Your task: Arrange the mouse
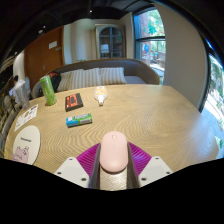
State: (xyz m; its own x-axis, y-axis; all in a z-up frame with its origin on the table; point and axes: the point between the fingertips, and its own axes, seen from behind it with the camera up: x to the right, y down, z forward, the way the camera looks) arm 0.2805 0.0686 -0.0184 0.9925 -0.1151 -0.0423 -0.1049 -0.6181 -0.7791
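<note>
A pale pink mouse [113,150] sits between my fingers, its rounded nose pointing away over the wooden table [150,115]. My gripper [113,163] is shut on the mouse, with the magenta pads [89,158] pressing on both of its sides. The rear of the mouse is hidden low between the fingers. I cannot tell whether the mouse rests on the table or is held just above it.
Beyond the fingers to the left lie a round white mat [24,143], a teal packet [78,120], a dark box [72,101], a green can [47,90] and a small white object [100,97]. A sofa [100,74] stands behind the table.
</note>
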